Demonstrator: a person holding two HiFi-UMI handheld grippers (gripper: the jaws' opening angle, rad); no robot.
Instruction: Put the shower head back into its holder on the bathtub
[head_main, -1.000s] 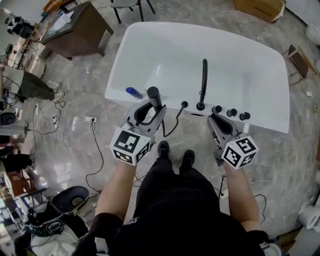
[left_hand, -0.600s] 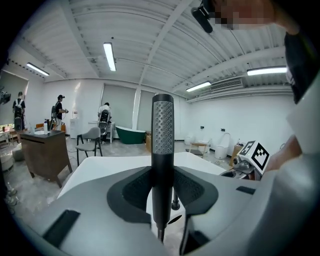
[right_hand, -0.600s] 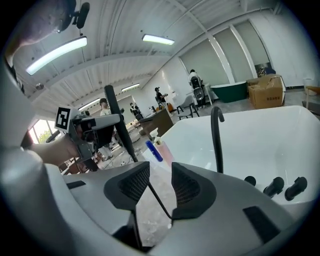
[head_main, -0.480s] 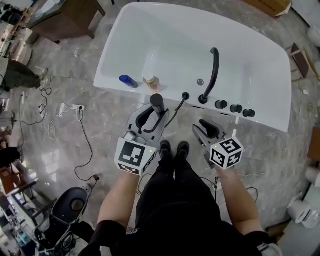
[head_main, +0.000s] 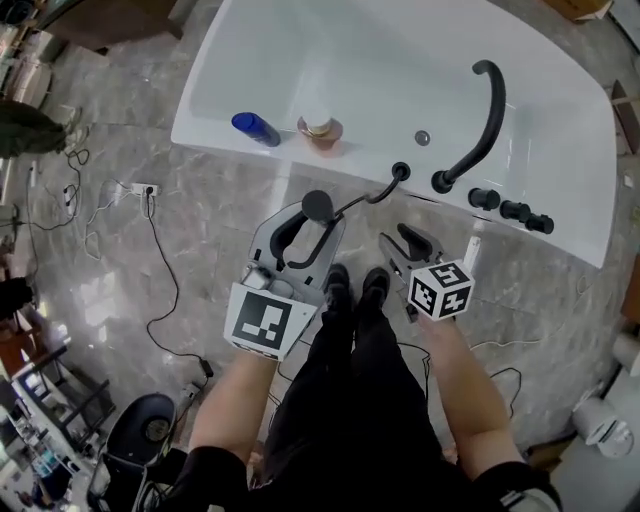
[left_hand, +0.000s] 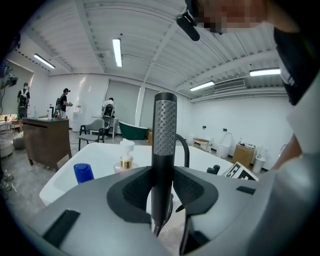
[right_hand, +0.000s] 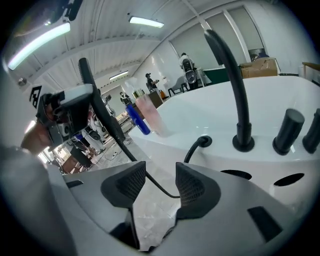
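Note:
The black shower head (head_main: 317, 205) stands upright between the pads of my left gripper (head_main: 305, 224), which is shut on its handle (left_hand: 164, 150). Its black hose (head_main: 362, 197) curves to the round black holder fitting (head_main: 400, 171) on the white bathtub's rim (head_main: 300, 165). My right gripper (head_main: 400, 238) hangs in front of the tub's side, below the fitting (right_hand: 202, 141). Its jaws have just been opening. The hose (right_hand: 150, 186) shows through their gap and the pads (right_hand: 194, 190) press on nothing.
A curved black spout (head_main: 483, 115) and three black knobs (head_main: 514, 210) stand on the rim to the right. A blue bottle (head_main: 254, 128) and a pump bottle (head_main: 320, 127) sit on the rim at left. Cables and a power strip (head_main: 145, 188) lie on the marble floor.
Both grippers have dropped from rim height to the tub's outer side. The right gripper's jaws have spread apart. The left still holds the shower head.

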